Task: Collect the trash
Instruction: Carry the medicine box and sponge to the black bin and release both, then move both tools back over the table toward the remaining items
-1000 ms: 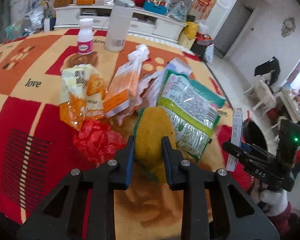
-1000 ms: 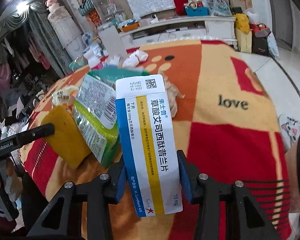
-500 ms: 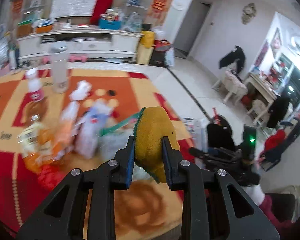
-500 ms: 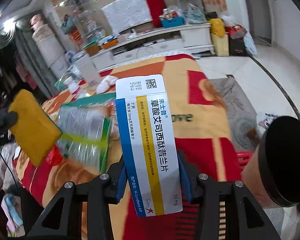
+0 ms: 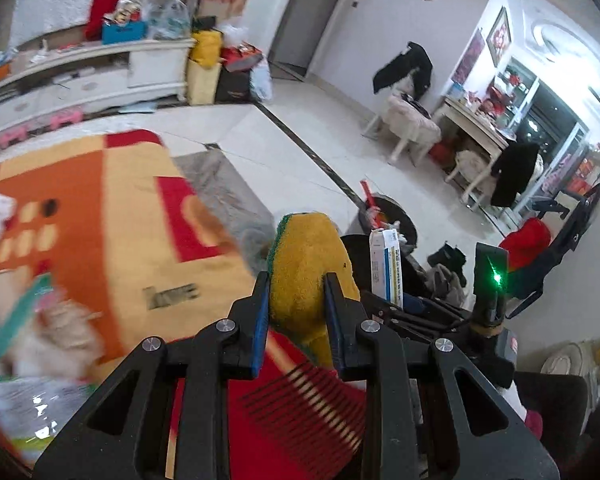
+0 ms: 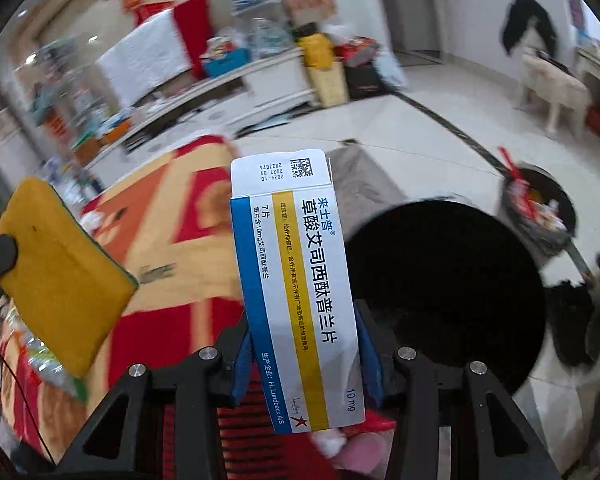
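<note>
**Both tools loaded above the bench edge**

White-tiled floor spreads beyond the bench's red, orange and cream cloth point(image 5: 132, 216). Left tool point(image 5: 296, 300) clamps a yellow sponge with a green backing point(image 5: 308, 264). Right tool point(image 6: 304, 356) grips a white, blue and yellow medicine carton point(image 6: 296, 280) upright beside a round black bin point(image 6: 452, 280).

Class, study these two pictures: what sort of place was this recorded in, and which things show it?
Most likely a lived-in home living room: a patterned rug, a long white cabinet against the wall, and a padded chair at a side table.
</note>
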Action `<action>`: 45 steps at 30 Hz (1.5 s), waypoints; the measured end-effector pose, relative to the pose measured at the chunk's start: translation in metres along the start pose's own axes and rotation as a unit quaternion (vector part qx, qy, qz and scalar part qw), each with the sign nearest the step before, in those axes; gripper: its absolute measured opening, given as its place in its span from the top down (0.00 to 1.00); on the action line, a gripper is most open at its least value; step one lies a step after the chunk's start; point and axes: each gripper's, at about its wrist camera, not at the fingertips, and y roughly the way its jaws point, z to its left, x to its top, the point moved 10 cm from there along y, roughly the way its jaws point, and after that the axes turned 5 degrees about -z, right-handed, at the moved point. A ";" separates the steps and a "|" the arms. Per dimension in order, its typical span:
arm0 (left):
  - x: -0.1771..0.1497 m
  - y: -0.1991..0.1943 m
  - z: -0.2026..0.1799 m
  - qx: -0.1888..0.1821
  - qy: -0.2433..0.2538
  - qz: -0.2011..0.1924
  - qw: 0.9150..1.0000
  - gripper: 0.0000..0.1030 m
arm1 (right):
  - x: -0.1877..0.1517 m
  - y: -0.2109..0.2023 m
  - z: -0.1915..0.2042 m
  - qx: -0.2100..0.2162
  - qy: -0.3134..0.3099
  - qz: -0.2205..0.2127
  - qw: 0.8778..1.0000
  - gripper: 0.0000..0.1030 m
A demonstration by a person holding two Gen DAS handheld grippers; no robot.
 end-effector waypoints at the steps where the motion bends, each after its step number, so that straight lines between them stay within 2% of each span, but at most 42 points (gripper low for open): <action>1: 0.001 0.012 -0.005 -0.003 -0.002 0.003 1.000 0.77 | 0.003 0.001 -0.013 -0.007 0.007 0.000 1.000 0.58; 9: -0.001 0.080 -0.028 -0.019 -0.026 0.014 0.999 0.76 | 0.015 -0.001 -0.068 -0.049 0.039 -0.011 0.998 0.58; 11: -0.003 0.092 -0.032 -0.020 -0.025 0.011 0.999 0.71 | 0.018 0.001 -0.075 -0.056 0.044 -0.010 0.997 0.55; 12: -0.005 0.099 -0.033 -0.023 -0.021 0.014 0.999 0.69 | 0.020 0.001 -0.079 -0.061 0.049 -0.012 0.997 0.50; 15: -0.015 0.113 -0.034 -0.014 -0.011 0.037 0.999 0.57 | 0.020 -0.002 -0.084 -0.068 0.056 -0.016 0.996 0.46; 18: -0.023 0.112 -0.028 -0.011 -0.013 0.047 0.999 0.56 | 0.018 -0.001 -0.085 -0.068 0.062 -0.014 0.996 0.44; 21: -0.023 0.102 -0.020 0.002 -0.015 0.044 0.999 0.56 | 0.012 0.001 -0.080 -0.061 0.064 -0.009 0.996 0.44; 30: -0.027 0.055 0.018 0.061 -0.019 0.018 0.998 0.56 | 0.002 0.004 -0.027 -0.039 0.021 -0.011 0.999 0.44; 37: -0.047 0.017 0.050 0.084 -0.030 0.020 0.996 0.56 | -0.011 0.003 0.025 -0.007 -0.007 -0.001 1.000 0.44; 45: -0.071 -0.054 0.104 0.119 -0.046 0.011 0.992 0.56 | -0.030 0.012 0.104 0.043 -0.050 0.019 0.998 0.42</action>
